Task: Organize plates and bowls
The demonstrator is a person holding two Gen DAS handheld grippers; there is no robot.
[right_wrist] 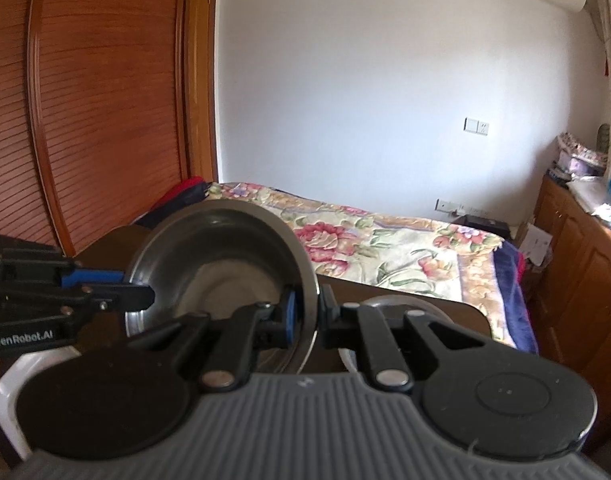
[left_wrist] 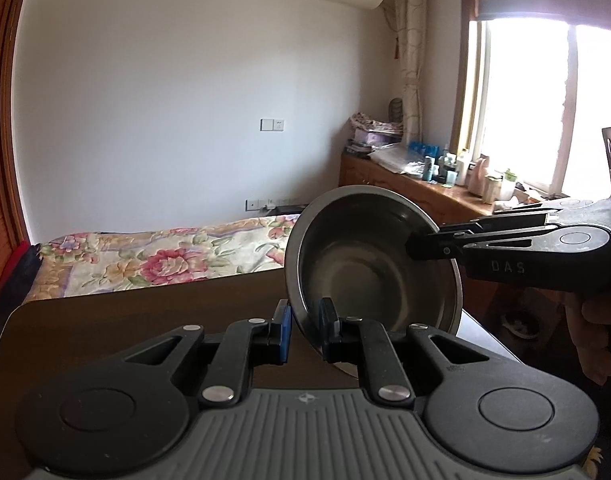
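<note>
Two grippers, left [left_wrist: 305, 326] and right [right_wrist: 305, 314], angle slightly downward, each pinching one tilted steel bowl's [left_wrist: 369, 256] rim at nine and three o'clock above a table [left_wrist: 145, 320].

The bowl [left_wrist: 369, 264] is brushed, dully shining metal. The left tongs [left_wrist: 305, 326] and right tongs [right_wrist: 305, 314] are matt black plastic with blue pads. The surface [left_wrist: 145, 320] is dark, smooth wood; the bed [right_wrist: 385, 248] wears flowered cloth.
</note>
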